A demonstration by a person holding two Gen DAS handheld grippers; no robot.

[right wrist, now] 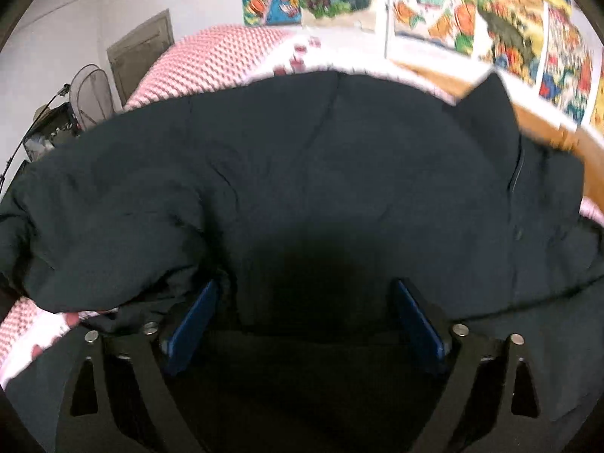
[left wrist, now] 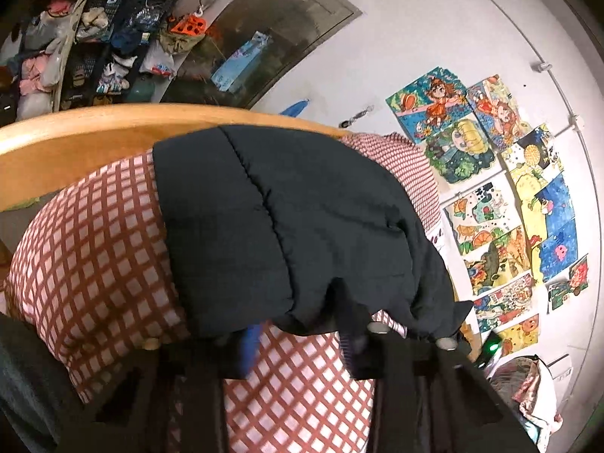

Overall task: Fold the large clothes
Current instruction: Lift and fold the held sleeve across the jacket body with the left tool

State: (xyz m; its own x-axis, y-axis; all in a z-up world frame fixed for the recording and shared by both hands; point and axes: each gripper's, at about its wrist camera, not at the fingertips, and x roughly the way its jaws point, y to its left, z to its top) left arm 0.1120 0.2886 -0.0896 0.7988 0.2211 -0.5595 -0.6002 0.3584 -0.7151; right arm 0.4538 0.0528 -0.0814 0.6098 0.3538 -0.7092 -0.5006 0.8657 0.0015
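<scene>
A black quilted jacket [left wrist: 283, 207] lies spread on a bed with a red-and-white checked cover [left wrist: 94, 245]. My left gripper [left wrist: 302, 324] is at the jacket's near hem. Its blue-padded fingers [left wrist: 249, 347] are partly closed, with the puffy hem bunched between their hidden tips, so it is shut on the hem. In the right wrist view the jacket [right wrist: 302, 170] fills most of the frame. My right gripper [right wrist: 305, 287] hovers just over it, blue pads [right wrist: 192, 321] wide apart and holding nothing. That view is blurred.
A wooden bed frame [left wrist: 75, 139] curves round the far side of the bed. Several colourful drawings [left wrist: 509, 188] hang on the white wall. Cluttered shelves [left wrist: 94, 37] stand at the back left, and a fan [right wrist: 90, 94] stands beside the bed.
</scene>
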